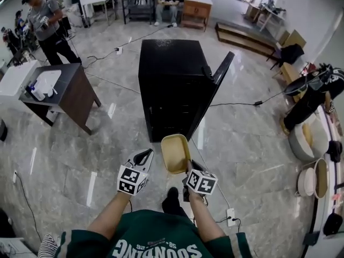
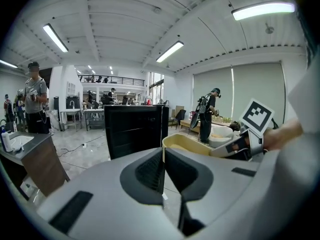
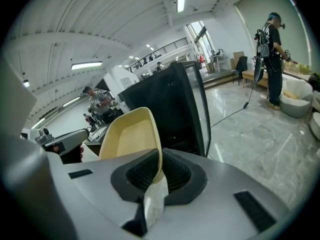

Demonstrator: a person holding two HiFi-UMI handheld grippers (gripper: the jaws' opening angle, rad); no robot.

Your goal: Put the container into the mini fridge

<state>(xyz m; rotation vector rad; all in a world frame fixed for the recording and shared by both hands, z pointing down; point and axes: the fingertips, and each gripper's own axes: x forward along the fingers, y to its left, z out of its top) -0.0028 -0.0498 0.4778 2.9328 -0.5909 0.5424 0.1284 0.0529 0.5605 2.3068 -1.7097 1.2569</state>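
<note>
The beige container (image 1: 176, 153) hangs in front of the black mini fridge (image 1: 177, 90), whose door (image 1: 220, 71) stands open to the right. My right gripper (image 1: 189, 168) is shut on the container's near rim. In the right gripper view the jaws (image 3: 160, 171) pinch that rim, and the container (image 3: 127, 136) rises ahead of the fridge (image 3: 165, 106). My left gripper (image 1: 142, 157) hovers just left of the container, shut and empty. Its own view shows the closed jaws (image 2: 163, 171), with the container (image 2: 192, 144) and the fridge (image 2: 132, 129) beyond.
A dark table (image 1: 72, 93) with a white basin stands to the left, and a person (image 1: 45, 23) is behind it. Cables (image 1: 236, 104) run over the marble floor by the fridge. Tubs and bowls (image 1: 309, 138) line the right side. A wall socket (image 1: 231, 215) sits near my feet.
</note>
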